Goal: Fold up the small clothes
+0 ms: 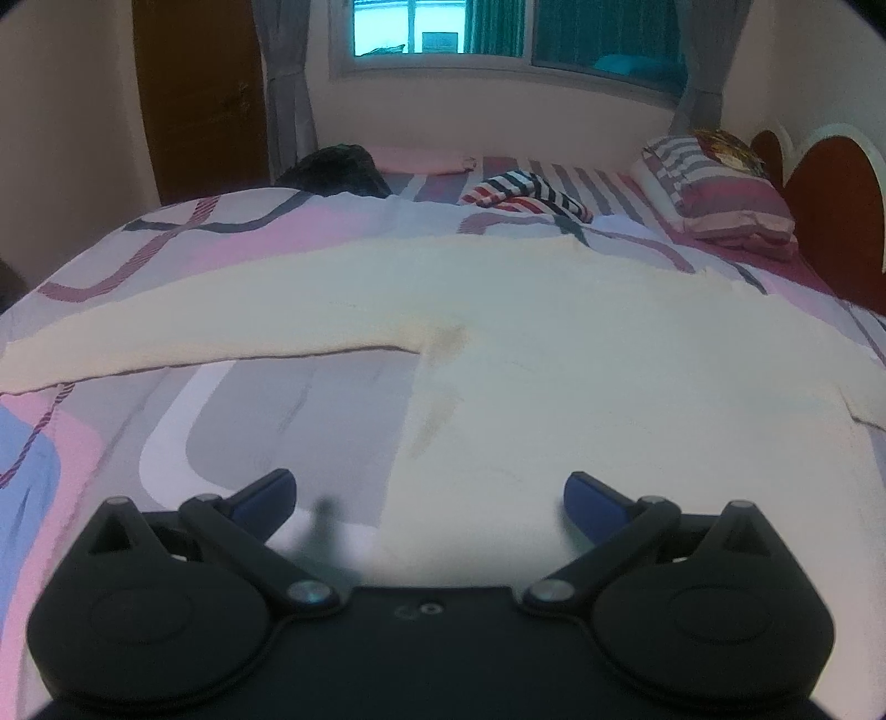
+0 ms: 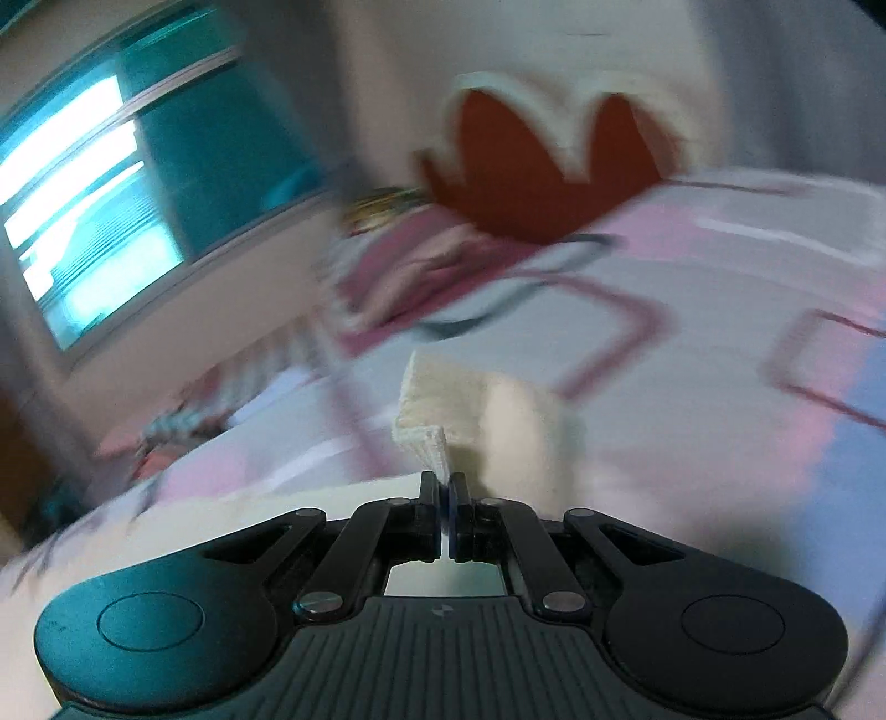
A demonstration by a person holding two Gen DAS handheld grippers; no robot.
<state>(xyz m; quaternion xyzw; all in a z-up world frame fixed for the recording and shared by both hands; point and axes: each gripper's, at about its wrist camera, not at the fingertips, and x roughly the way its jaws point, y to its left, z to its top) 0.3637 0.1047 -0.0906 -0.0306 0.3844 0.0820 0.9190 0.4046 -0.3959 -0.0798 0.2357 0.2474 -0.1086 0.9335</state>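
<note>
A cream garment (image 1: 554, 343) lies spread flat on the patterned bedspread (image 1: 232, 421), one long sleeve reaching to the left. My left gripper (image 1: 429, 498) is open and empty, hovering low over the garment's near left edge. In the right wrist view, my right gripper (image 2: 443, 487) is shut on a ribbed edge of the cream garment (image 2: 432, 437) and holds it lifted above the bed; the cloth bunches just beyond the fingers. That view is motion-blurred.
A striped cloth (image 1: 526, 194) and a dark bundle (image 1: 338, 169) lie at the far side of the bed. A striped pillow (image 1: 714, 188) rests by the red headboard (image 1: 830, 205) at right. A window (image 1: 498, 33) is behind.
</note>
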